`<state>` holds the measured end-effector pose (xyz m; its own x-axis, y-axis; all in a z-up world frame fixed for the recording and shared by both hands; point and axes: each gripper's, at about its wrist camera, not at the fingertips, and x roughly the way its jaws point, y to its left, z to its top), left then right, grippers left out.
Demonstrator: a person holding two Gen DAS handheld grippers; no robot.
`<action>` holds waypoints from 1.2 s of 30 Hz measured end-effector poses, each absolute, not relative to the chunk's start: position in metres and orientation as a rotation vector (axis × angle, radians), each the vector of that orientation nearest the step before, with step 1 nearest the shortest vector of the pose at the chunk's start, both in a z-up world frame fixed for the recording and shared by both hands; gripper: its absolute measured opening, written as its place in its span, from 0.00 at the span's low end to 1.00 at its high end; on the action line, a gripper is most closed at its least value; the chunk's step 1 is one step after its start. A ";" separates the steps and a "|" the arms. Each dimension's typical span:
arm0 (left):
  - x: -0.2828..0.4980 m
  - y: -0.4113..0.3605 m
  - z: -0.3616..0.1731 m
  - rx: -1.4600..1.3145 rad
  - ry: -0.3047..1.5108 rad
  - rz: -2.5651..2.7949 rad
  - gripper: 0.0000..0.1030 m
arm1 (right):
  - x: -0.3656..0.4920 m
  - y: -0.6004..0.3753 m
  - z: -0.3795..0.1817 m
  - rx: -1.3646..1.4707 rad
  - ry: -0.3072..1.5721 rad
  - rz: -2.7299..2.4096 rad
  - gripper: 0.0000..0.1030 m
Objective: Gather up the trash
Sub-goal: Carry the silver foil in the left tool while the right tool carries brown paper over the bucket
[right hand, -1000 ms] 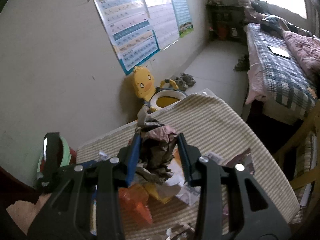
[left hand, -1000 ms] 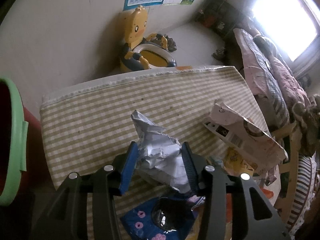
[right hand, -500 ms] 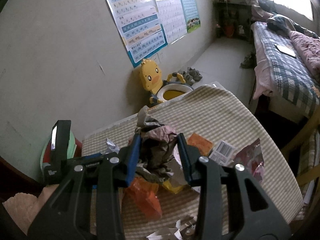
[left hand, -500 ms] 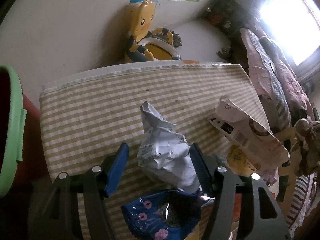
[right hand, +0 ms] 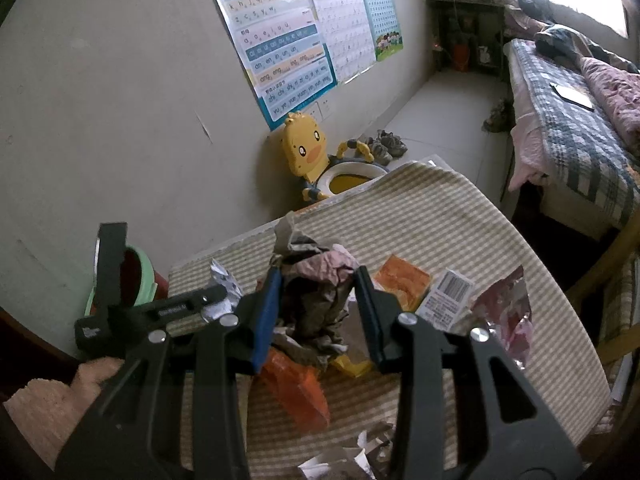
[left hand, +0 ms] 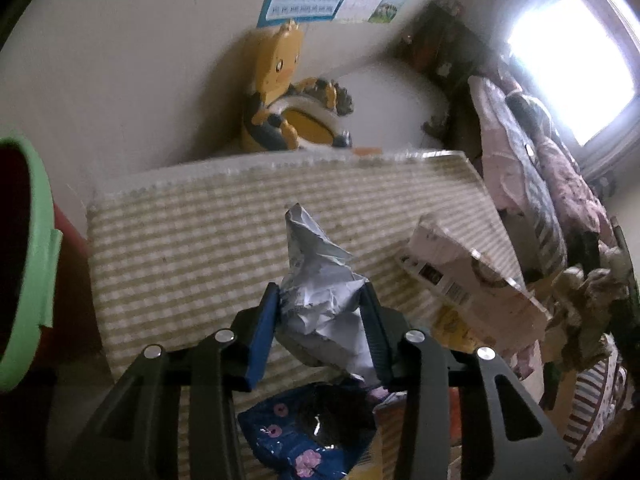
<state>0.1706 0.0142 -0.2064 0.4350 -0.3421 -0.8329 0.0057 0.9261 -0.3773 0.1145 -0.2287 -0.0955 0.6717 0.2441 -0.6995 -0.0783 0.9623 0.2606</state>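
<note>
My left gripper (left hand: 320, 294) has its blue pads against a crumpled white wrapper (left hand: 308, 240), and its jaws are closing on it just above the striped tablecloth (left hand: 180, 240). From the right wrist, that same wrapper (right hand: 222, 280) shows at the table's left end. My right gripper (right hand: 319, 278) is shut on a wad of brown and pink crumpled paper (right hand: 320, 308), held above the loose trash. A red bin with a green rim (left hand: 28, 260) stands off the table's left end and also shows as the bin (right hand: 144, 272) behind the left gripper.
On the cloth lie a white barcoded carton (left hand: 460, 272), a blue flowered wrapper (left hand: 304, 432), orange wrappers (right hand: 402, 284), a barcoded box (right hand: 448, 296) and pink foil (right hand: 508, 312). A yellow duck potty (right hand: 308, 152) stands beyond the table; a bed (right hand: 580, 120) is at the right.
The left jaws spread apart around the white wrapper half a second ago and have now come back in against it. The right gripper keeps its grip on the paper wad.
</note>
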 end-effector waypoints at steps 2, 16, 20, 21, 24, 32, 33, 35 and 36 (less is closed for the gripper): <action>0.170 0.016 -0.197 -0.346 1.079 -0.224 0.37 | 0.113 -0.227 -0.094 0.204 0.814 0.181 0.36; 0.127 0.036 -0.130 -0.234 0.895 -0.192 0.37 | 0.094 -0.194 -0.082 0.160 0.813 0.231 0.36; 0.111 0.051 -0.115 -0.208 0.854 -0.164 0.37 | 0.091 -0.174 -0.078 0.148 0.813 0.262 0.36; 0.107 0.057 -0.110 -0.203 0.841 -0.157 0.37 | 0.090 -0.169 -0.077 0.144 0.812 0.267 0.36; 0.094 0.070 -0.098 -0.178 0.804 -0.133 0.37 | 0.089 -0.154 -0.072 0.135 0.802 0.284 0.36; 0.073 0.104 -0.078 -0.122 0.739 -0.056 0.37 | 0.094 -0.106 -0.069 0.122 0.812 0.356 0.36; 0.071 0.110 -0.077 -0.114 0.734 -0.040 0.37 | 0.094 -0.101 -0.070 0.119 0.814 0.362 0.36; 0.068 0.123 -0.076 -0.108 0.727 -0.013 0.38 | 0.096 -0.086 -0.071 0.105 0.819 0.378 0.36; 0.067 0.128 -0.075 -0.109 0.726 -0.006 0.38 | 0.097 -0.078 -0.072 0.097 0.822 0.388 0.36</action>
<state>0.0666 0.1278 -0.0749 0.7483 -0.0428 -0.6620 -0.0326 0.9943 -0.1011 0.0973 -0.0779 -0.0720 0.6152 0.3733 -0.6944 -0.2989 0.9255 0.2328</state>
